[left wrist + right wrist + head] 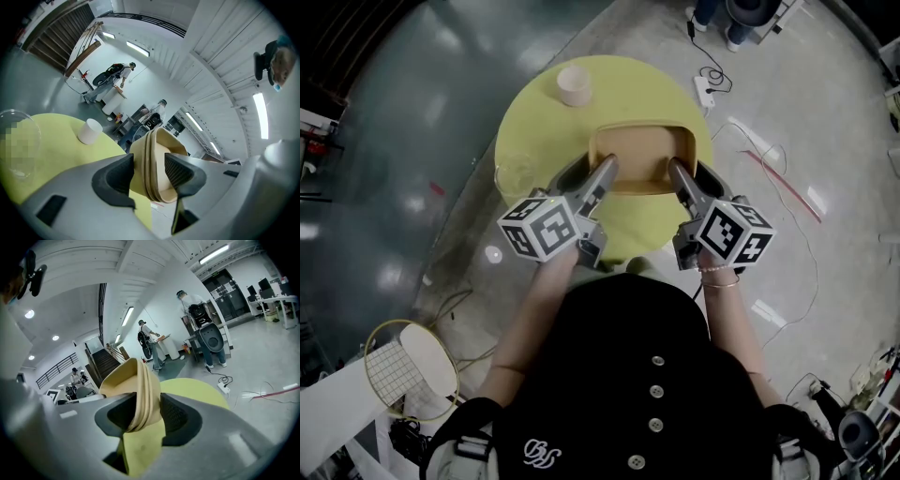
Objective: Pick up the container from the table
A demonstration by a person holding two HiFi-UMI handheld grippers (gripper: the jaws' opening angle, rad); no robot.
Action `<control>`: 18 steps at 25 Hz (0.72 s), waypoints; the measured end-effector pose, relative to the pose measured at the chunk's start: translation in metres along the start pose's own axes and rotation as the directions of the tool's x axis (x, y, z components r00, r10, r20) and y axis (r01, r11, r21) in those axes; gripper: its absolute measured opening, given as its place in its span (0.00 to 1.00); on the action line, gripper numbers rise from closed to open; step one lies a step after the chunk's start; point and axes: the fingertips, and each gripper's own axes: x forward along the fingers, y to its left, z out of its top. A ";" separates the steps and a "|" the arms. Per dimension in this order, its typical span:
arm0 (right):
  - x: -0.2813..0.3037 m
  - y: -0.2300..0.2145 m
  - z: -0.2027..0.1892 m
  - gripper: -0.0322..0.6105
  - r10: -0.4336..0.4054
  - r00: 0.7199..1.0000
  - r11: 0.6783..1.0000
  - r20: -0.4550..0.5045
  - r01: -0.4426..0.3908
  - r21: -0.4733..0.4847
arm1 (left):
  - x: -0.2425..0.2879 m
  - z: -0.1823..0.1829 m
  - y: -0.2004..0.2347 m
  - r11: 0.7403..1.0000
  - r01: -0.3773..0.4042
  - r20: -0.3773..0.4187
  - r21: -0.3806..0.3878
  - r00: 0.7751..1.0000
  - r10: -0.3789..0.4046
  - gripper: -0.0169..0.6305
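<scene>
Floor, 7 o'clock from the table: a badminton racket lies flat. Round yellow-green table fills the middle of the head view. At its 9 o'clock edge sits a clear glass vessel, too faint to tell its form. A white paper cup stands upright at 11 o'clock, well apart from everything else. Left gripper comes in from 7 o'clock and is clamped on the near left wall of the tan container; in the left gripper view one pad sits outside the rim and one inside, the wall pinched between them. The container, a shallow rectangular tray with rounded corners, is over the table just right of centre, open side up; whether its base is clear of the top cannot be told. Right gripper enters from 5 o'clock and grips the near right wall likewise, jaws narrowed onto the rim, which buckles slightly. On the floor at 2 o'clock lies a white power strip.
</scene>
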 end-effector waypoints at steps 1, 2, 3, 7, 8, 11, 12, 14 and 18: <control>-0.001 0.000 0.000 0.28 -0.004 1.000 1.000 0.000 0.004 -0.003 | 0.000 0.000 0.000 1.000 0.001 -0.001 -0.002 1.000 -0.001 0.32; -0.001 0.000 0.000 0.26 -0.009 1.000 1.000 0.001 0.009 -0.007 | 0.000 -0.001 0.000 1.000 0.002 -0.003 -0.002 1.000 -0.002 0.32; -0.002 0.000 0.000 0.25 -0.013 1.000 1.000 0.002 0.013 -0.010 | 0.000 -0.001 0.000 1.000 0.004 -0.004 -0.001 1.000 -0.004 0.32; -0.002 -0.002 0.000 0.24 -0.030 1.000 0.999 -0.001 0.030 -0.022 | 0.000 -0.002 0.000 1.000 0.007 -0.011 0.000 1.000 -0.007 0.32; -0.002 -0.002 0.000 0.24 -0.034 0.999 0.999 -0.002 0.034 -0.025 | 0.000 -0.002 0.000 1.000 0.008 -0.013 0.000 1.000 -0.008 0.32; -0.002 -0.003 0.000 0.23 -0.043 0.999 0.999 -0.006 0.043 -0.032 | 0.001 -0.003 0.000 1.000 0.011 -0.018 0.001 1.000 -0.011 0.32; -0.002 -0.003 0.000 0.23 -0.045 0.999 0.998 -0.008 0.044 -0.033 | 0.001 -0.003 0.000 1.000 0.012 -0.018 0.001 1.000 -0.012 0.32; -0.001 -0.003 0.000 0.22 -0.048 0.999 0.998 -0.011 0.047 -0.035 | 0.001 -0.002 0.000 1.000 0.012 -0.019 0.001 1.000 -0.012 0.32; -0.001 -0.004 -0.001 0.22 -0.054 0.998 0.998 -0.013 0.053 -0.045 | 0.000 -0.004 0.001 1.000 0.007 -0.016 -0.001 1.000 -0.007 0.32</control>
